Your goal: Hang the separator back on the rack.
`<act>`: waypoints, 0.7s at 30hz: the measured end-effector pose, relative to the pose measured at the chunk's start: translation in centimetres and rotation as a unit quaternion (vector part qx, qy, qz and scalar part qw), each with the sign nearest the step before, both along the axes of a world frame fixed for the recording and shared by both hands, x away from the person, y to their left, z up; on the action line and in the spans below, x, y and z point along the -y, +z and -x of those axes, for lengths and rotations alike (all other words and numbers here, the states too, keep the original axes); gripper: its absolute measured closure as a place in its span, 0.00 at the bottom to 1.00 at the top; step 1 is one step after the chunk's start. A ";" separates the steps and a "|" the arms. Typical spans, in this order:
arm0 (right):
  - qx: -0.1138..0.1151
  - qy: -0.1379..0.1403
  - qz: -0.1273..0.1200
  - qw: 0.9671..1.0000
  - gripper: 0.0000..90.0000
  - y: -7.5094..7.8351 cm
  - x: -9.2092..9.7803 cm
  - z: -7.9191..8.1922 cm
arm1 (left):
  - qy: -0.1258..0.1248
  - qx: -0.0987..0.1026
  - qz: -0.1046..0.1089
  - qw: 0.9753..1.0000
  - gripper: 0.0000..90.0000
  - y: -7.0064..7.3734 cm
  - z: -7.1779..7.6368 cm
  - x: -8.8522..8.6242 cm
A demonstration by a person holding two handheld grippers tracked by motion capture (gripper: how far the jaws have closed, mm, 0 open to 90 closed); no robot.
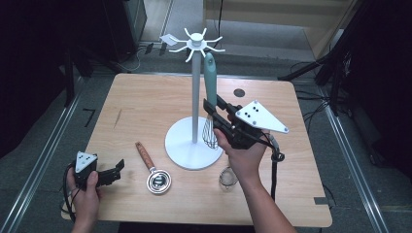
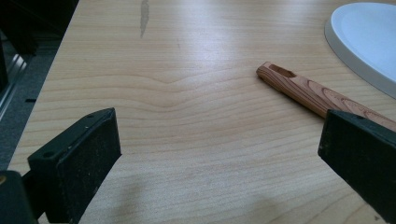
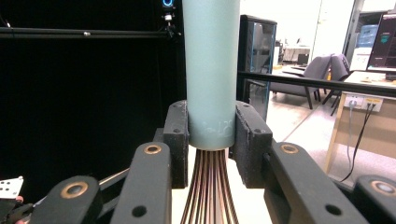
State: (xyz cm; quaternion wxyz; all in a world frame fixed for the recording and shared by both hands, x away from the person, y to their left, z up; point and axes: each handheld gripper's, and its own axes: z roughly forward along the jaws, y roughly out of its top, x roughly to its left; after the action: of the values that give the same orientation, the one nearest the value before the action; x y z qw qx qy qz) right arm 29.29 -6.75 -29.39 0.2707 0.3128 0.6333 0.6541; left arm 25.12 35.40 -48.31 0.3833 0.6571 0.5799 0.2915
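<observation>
Your wooden counter (image 1: pixel 145 102) carries a white hook stand (image 1: pixel 195 97) at its middle. Your right gripper (image 1: pixel 214 112) clamps the teal-handled whisk (image 1: pixel 210 82) upright just beside the stand's pole, above its base. Your left gripper (image 1: pixel 114 172) rests with jaws spread at the counter's near left corner, near a wooden-handled strainer (image 1: pixel 153 172).

Matt teal whisk handle (image 3: pixel 210 70), thin metal wires (image 3: pixel 208 191), grained wood table (image 2: pixel 187 140), matt black tongs (image 3: pixel 211 133)

A light wooden counter (image 1: pixel 145 102) carries a white stand (image 1: pixel 193 145) at its centre. Nearer lie a wooden-handled strainer (image 1: pixel 154 174) and a small glass (image 1: pixel 227 177).
</observation>
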 end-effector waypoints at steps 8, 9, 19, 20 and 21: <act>-0.004 0.000 0.002 1.000 0.79 -0.2 -0.3 -0.4 | 0.000 -0.001 0.000 1.000 0.00 0.0 0.0 0.0; -0.005 -0.001 0.001 1.000 0.79 -0.2 -0.3 -0.5 | 0.000 -0.001 0.000 1.000 0.00 0.0 0.0 0.0; -0.005 -0.003 -0.002 1.000 0.79 -0.3 -0.6 -0.8 | -0.001 0.000 0.000 1.000 0.00 0.0 0.0 0.0; -0.005 -0.004 -0.001 1.000 0.79 -0.3 -0.6 -0.8 | -0.001 0.000 0.001 1.000 0.00 0.0 0.0 0.0; -0.004 -0.004 -0.001 1.000 0.79 -0.3 -0.6 -0.9 | -0.001 0.000 0.001 1.000 0.00 0.0 0.0 0.0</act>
State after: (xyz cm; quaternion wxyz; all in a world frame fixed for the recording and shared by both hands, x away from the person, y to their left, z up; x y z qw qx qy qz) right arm 30.17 -6.15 -29.69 0.2709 0.3180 0.6326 0.6522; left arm 25.12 35.41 -48.31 0.3842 0.6570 0.5798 0.2908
